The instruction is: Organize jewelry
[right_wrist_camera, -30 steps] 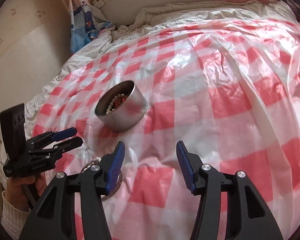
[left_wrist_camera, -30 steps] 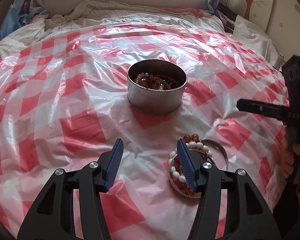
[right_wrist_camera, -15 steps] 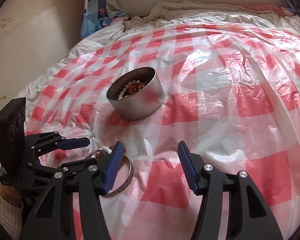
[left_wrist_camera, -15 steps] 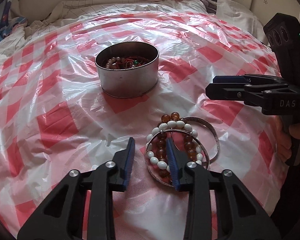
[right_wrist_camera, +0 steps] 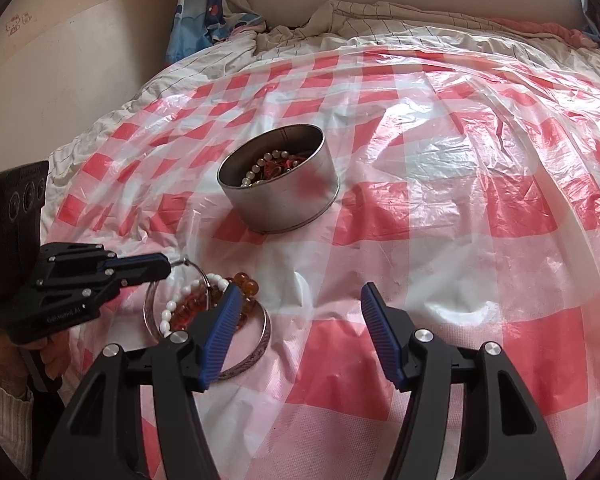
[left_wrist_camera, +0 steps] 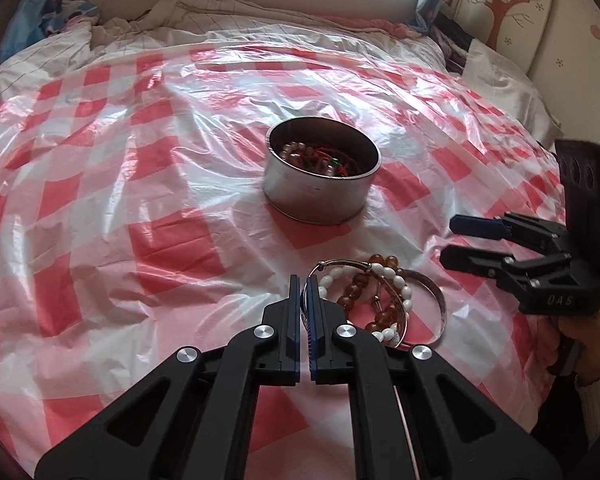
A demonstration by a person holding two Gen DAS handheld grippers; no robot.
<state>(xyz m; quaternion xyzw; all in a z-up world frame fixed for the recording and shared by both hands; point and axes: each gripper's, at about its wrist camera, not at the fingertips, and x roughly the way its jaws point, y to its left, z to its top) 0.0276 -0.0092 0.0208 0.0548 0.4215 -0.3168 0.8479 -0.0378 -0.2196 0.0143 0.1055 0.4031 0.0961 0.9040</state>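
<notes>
Left gripper [left_wrist_camera: 305,286] jaws have just been closing and are now clenched on the thin silver wire bangle [left_wrist_camera: 342,265]; in the right wrist view its tips [right_wrist_camera: 162,266] pinch that wire at the pile's far-left edge. The bangle sits in the jewelry pile on the plastic sheet, near side of the tin.

Pile count, best I can tell given overlap: four pieces – one thin wire bangle, one white oval-bead bracelet [left_wrist_camera: 400,286], one amber round-bead bracelet [left_wrist_camera: 382,261], one wide flat engraved metal bangle [right_wrist_camera: 256,354]. All tangled and touching.

Right gripper [right_wrist_camera: 300,308] jaws have just been opening further and stand apart, nothing between them; its left pad overlaps the pile in view, contact unclear.

One round metal tin [left_wrist_camera: 322,184], open top, smooth sides, holds pearl-like beads and red cord pieces. Stands apart from the pile.

Sheet [left_wrist_camera: 140,208]: glossy, wrinkled plastic, red-and-white check, spread over a bed with pale grid-lined bedding [right_wrist_camera: 380,20].
</notes>
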